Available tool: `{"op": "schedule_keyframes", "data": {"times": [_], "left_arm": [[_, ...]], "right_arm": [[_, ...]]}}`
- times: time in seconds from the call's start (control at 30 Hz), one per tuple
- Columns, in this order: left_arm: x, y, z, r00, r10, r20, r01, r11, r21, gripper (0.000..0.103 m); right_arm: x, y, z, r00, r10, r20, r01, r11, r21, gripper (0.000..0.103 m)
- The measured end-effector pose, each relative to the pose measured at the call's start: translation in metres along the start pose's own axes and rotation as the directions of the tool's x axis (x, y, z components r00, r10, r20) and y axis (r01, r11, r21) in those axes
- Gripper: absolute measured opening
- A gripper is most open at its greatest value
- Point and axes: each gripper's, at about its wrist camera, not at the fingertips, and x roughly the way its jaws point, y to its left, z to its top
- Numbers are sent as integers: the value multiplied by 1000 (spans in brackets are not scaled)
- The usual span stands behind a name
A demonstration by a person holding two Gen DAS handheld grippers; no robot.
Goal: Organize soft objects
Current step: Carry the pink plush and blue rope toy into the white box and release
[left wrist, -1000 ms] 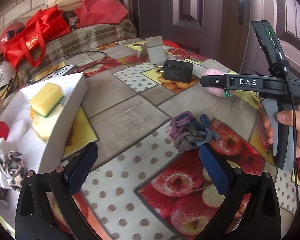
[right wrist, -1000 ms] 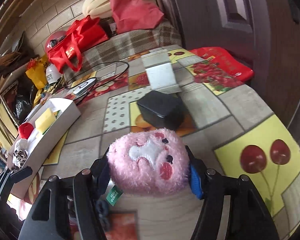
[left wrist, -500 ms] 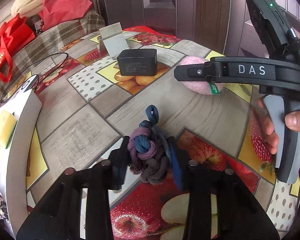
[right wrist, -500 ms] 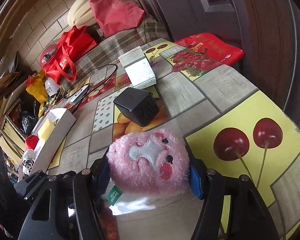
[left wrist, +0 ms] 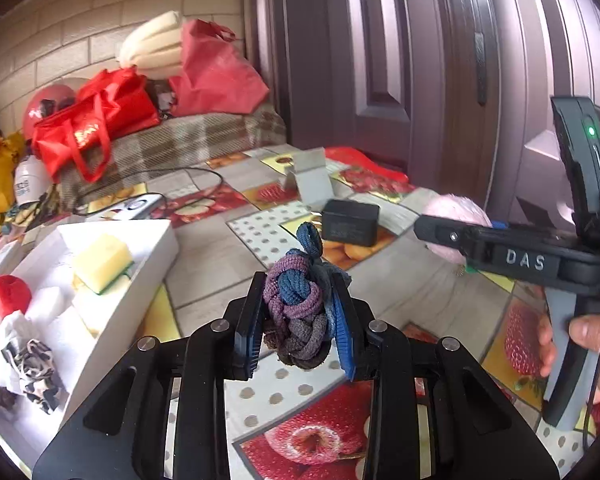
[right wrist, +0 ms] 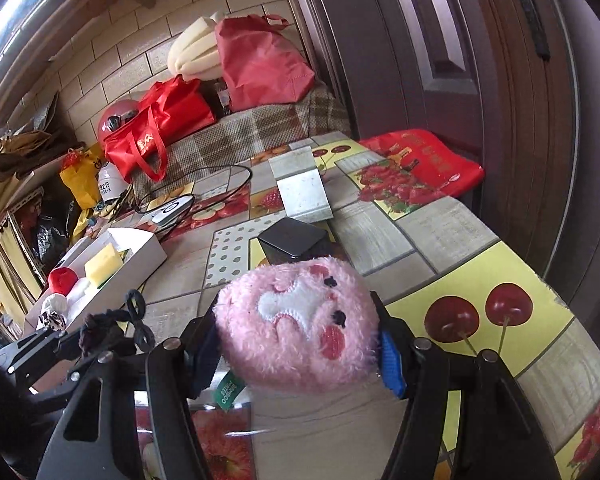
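The bundle of braided hair ties [left wrist: 298,312] sits pinched between the blue pads of the left gripper [left wrist: 298,326], jaws drawn in narrow on it, and it hangs clear of the patterned tablecloth [left wrist: 220,264] above the near middle of the table. The pink plush toy [right wrist: 300,326] is clamped at mid width in the right gripper [right wrist: 300,344], just off the cloth toward the table's right edge, in front of the black box [right wrist: 294,240]. The white tray [left wrist: 112,300] along the left edge already holds a yellow sponge [left wrist: 102,262], a red ball [left wrist: 8,294] and a patterned scrunchie [left wrist: 32,364]. To do the carry well, I would keep both grips firm, since loose loops of the bundle could snag, lift over the tray's near wall, and release onto a bare patch rather than onto the sponge.
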Motion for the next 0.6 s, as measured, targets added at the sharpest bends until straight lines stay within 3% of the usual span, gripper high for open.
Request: {"op": "schedule_keyframes", "data": {"times": [0.13,0.33,0.6], "left_arm": [[-13,11,-4,997,57,52,-56,998,-31,29],[-24,27,-10,993,99,65,-96,994,-52,29],[-39,47,-19,989,131,69,-126,989,-71,30]], "right_arm": [[-14,16,-7,999,-5,49,7,1000,-30,65],[-39,54,-20,985,-26,169,55,984,-167,65],[-34,88,-28,989,13,149,25,968,-252,65]]}}
